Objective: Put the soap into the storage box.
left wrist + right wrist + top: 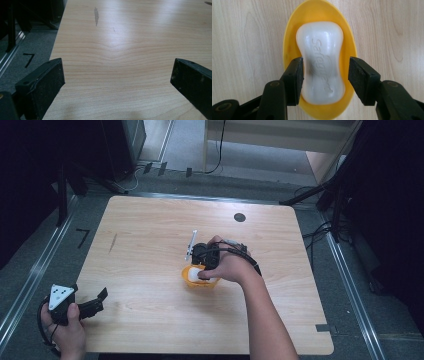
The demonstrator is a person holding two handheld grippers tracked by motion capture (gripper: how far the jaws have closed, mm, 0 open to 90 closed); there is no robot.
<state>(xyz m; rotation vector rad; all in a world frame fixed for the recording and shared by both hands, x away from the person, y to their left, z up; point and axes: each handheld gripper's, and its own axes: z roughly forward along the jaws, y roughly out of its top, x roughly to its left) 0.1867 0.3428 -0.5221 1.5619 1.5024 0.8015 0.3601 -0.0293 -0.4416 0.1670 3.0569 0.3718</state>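
Right gripper view: left finger [293, 80] touches the white soap bar [322, 62], right finger stands just clear, fingers straddling its waist across the long axis, the bar lying in the yellow dish [289, 40]; left gripper [92, 304] spread, far off on the tabletop [150, 230].

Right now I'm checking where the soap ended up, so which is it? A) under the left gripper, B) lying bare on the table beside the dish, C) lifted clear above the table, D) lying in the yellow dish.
D: in the right gripper view the white soap bar lies inside the yellow dish, between the jaws of the right gripper.
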